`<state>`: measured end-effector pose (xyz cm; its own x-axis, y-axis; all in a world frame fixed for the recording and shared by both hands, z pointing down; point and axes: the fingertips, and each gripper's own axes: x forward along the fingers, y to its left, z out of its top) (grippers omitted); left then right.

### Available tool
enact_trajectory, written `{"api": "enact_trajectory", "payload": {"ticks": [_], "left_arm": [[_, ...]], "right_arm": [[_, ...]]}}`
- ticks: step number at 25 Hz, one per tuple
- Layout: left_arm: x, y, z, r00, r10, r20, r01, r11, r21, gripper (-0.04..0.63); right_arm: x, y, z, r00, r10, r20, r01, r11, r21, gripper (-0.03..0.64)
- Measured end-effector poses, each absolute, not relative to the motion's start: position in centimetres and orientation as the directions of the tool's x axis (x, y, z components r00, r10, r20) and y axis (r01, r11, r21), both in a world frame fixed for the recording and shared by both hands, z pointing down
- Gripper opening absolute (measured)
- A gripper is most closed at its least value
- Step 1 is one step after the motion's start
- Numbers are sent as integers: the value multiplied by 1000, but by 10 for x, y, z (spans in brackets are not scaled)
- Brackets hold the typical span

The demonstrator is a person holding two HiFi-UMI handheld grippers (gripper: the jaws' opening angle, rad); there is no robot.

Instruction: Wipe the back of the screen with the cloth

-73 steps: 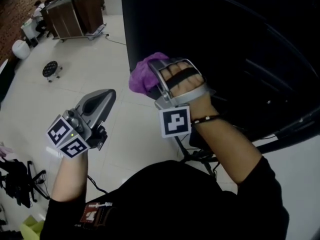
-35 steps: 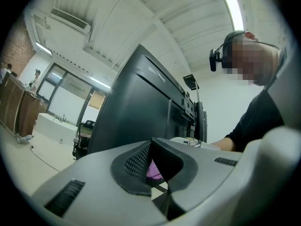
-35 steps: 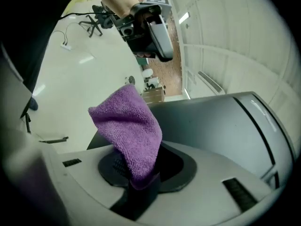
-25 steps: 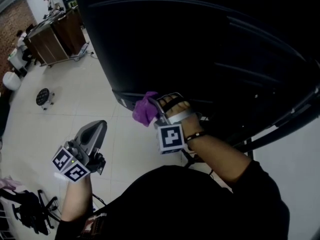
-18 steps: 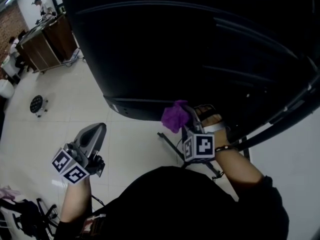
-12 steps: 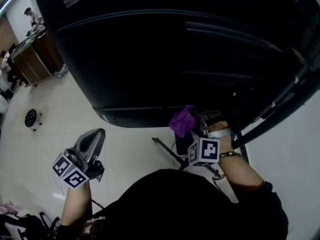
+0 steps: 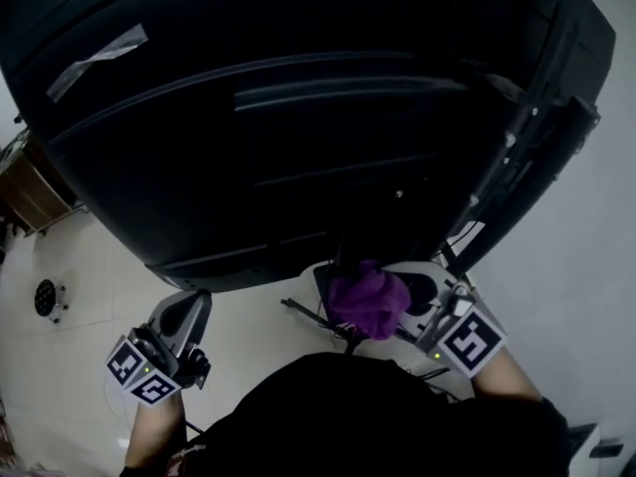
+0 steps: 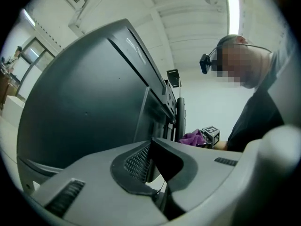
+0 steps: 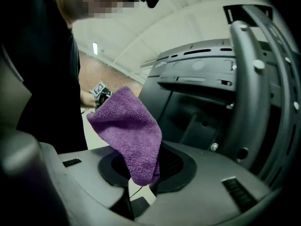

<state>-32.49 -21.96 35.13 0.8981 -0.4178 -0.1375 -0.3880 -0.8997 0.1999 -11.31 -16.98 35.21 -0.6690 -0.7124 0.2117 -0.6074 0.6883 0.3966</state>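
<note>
Below the lower edge of the screen [image 7: 298,117], mid-frame, the right gripper [image 7: 397,304] is pinching the cloth [image 7: 368,301] in closed fingers [image 9: 176,166]. The left gripper [image 7: 185,321] is hanging shut and empty at lower left. Advisable: lifting the cloth's loose bulk flat onto the back panel, clear of the stand.

Right gripper [image 7: 409,308] holds purple cloth [image 7: 369,301] below screen back [image 7: 298,117] — left gripper [image 7: 189,313] low, apart.

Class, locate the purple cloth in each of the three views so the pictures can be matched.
Head view: lower centre, cloth bunched below the screen.
Left gripper view: small, right of centre.
Right gripper view: centre, pinched in the right tongs.
Shared landmark: the screen's black back.
</note>
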Motion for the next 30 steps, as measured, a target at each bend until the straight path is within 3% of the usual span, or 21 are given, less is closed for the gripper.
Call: {"api": "enact_trajectory", "payload": {"ticks": [6,13,18,25,30], "left_arm": [[-289,-211,349,927,-351,-129,-325,-927,187,-5],[-227,-194,321,936,-328,-126,-309,-939,148,-5],[-150,-178,278,918,-364,-159,-356,-931,78,-5],[-20,-153,201,862,-427,-272,-435,-900,35,-5],[50,-143,146,837,-469,-283,-499,-865,-42,-5]], "right_arm": [[-49,-156,333,-651,-746,138,-709,663,238,95],[18,-140,278,-698,-716,1,-699,681,216,95],[117,-130,215,-724,-684,-85,-686,704,183,95],[274,-132,121,-732,-659,-172,-679,684,269,95],[332,-152,58,-730,-656,-193,-669,628,398,95]]}}
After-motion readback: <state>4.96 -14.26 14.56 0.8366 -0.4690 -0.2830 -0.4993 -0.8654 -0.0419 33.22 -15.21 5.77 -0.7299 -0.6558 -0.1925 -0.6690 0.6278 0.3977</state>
